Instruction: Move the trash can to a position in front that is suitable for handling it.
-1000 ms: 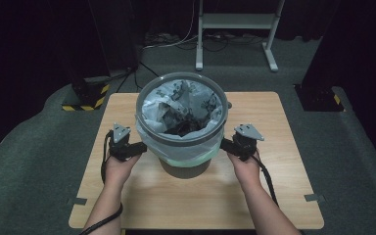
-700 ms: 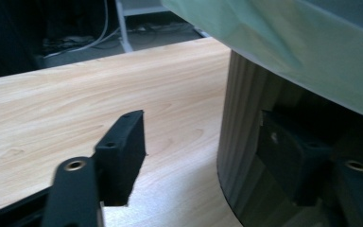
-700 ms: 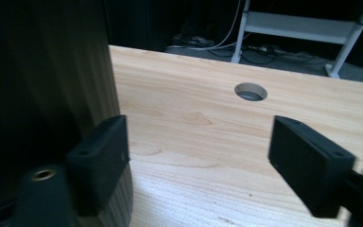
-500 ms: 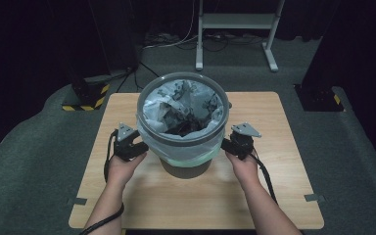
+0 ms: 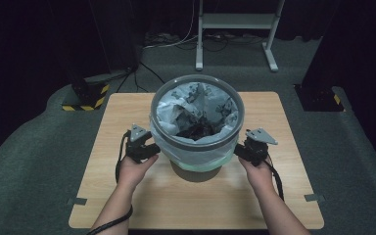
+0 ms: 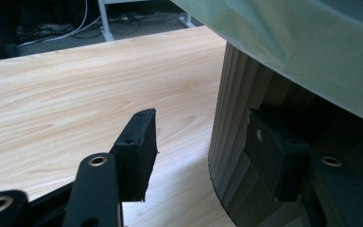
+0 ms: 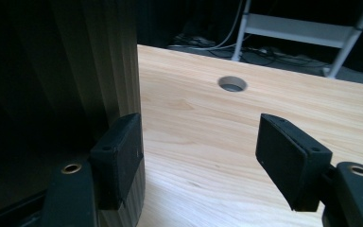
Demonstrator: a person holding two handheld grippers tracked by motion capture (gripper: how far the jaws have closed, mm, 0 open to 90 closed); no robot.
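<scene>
Since the earlier frames both tools have slid in against the lined waste bin [image 5: 196,132], their jaws just narrowing. Left tool [image 6: 203,151] and right tool [image 7: 203,156] stand released, 1 on each flank of the bin on the desk [image 5: 127,112]. Pressing evenly from both sides should keep it from tipping.

- Left gripper [image 6: 201,156] jaws just closed partway, gap remaining.
- One jaw at 7 o'clock over wooden table [image 6: 75,90], other at 4 o'clock against ribbed bin [image 6: 236,109] wall.
- Pale green liner [image 6: 302,42] overhanging at 1 o'clock.
</scene>
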